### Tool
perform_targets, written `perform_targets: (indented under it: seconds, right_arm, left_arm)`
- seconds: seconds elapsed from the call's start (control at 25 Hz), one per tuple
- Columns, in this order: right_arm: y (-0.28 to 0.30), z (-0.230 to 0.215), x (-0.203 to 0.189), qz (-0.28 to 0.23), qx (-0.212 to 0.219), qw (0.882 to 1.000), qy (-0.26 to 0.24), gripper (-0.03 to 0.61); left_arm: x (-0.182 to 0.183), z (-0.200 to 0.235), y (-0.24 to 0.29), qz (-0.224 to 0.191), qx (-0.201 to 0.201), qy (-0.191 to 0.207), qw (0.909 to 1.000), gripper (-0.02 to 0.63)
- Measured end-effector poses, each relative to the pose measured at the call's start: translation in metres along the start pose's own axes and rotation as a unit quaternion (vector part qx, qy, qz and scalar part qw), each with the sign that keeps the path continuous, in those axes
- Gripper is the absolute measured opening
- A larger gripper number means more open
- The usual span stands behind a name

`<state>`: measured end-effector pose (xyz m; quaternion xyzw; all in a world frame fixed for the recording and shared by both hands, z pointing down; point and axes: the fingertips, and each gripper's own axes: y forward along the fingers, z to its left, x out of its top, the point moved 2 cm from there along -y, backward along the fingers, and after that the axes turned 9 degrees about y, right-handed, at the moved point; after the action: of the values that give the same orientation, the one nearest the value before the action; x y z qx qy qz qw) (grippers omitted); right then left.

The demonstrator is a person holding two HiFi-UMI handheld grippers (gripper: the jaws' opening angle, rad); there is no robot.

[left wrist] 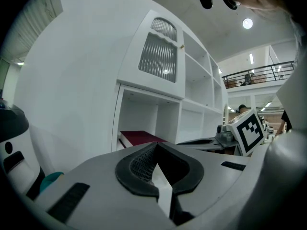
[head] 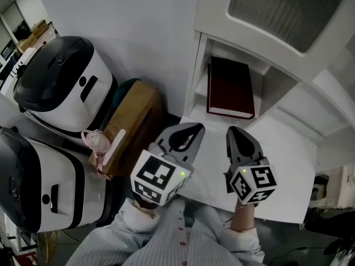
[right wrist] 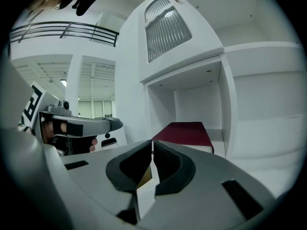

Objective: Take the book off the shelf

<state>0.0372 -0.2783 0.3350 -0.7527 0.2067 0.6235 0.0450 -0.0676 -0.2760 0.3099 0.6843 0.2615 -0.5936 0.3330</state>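
**Position.** The maroon hardcover book (head: 230,87) lies flat on the floor of the lower-left compartment of the white shelf unit (head: 201,65). One cover faces up and a pale page edge faces the opening.

**Grippers.** The left gripper (head: 195,128) and the right gripper (head: 232,131) hover side by side over the white ledge in front of that compartment, near the book but apart from it. On each, the jaws are closed tip to tip with nothing between them.

**Handling.** The book is judged stiff, thick and fairly heavy, with a smooth cover that may slip under the pads. It is not fragile.

**Where to grip.** Take the near edge, one jaw above the cover and one beneath. Because the book rests flat, the lower jaw needs clearance, so drawing the book forward to overhang the ledge is advisable. The spine probably runs along the left side, though the views do not settle this.
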Motion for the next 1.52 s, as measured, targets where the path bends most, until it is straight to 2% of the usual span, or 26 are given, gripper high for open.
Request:
perform_targets:
  seconds: [0.12,0.4,0.52,0.64,0.96,1.24,1.52]
  right_arm:
    - [0.002,-0.003,-0.003,0.008,-0.004,1.000,-0.016,0.016]
    - [0.010,-0.006,-0.006,0.036,-0.011,0.996,-0.087,0.017]
    - [0.012,-0.009,-0.006,0.039,-0.008,0.996,-0.080,0.028]
    - [0.015,-0.017,-0.013,0.043,-0.003,0.999,-0.030,0.102]
    - [0.023,-0.038,-0.028,0.040,0.003,0.993,0.113,0.212]
    - [0.034,-0.046,-0.037,0.025,0.028,0.975,0.218,0.259]
    - [0.044,-0.050,-0.044,0.014,0.051,0.948,0.314,0.276]
  left_arm:
    - [0.000,0.000,0.001,0.001,0.000,-0.001,1.0000,0.009]
    - [-0.003,0.001,0.003,0.004,-0.001,-0.007,1.0000,0.009]
    - [-0.004,0.001,0.003,0.005,0.000,-0.008,1.0000,0.009]
    - [-0.004,0.001,0.003,0.006,0.002,-0.009,0.9999,0.009]
    - [-0.007,0.004,0.001,0.012,0.009,-0.007,0.9999,0.009]
    - [-0.009,0.010,-0.002,0.015,0.018,-0.005,0.9997,0.009]
    - [-0.013,0.017,-0.005,0.020,0.025,-0.007,0.9995,0.009]
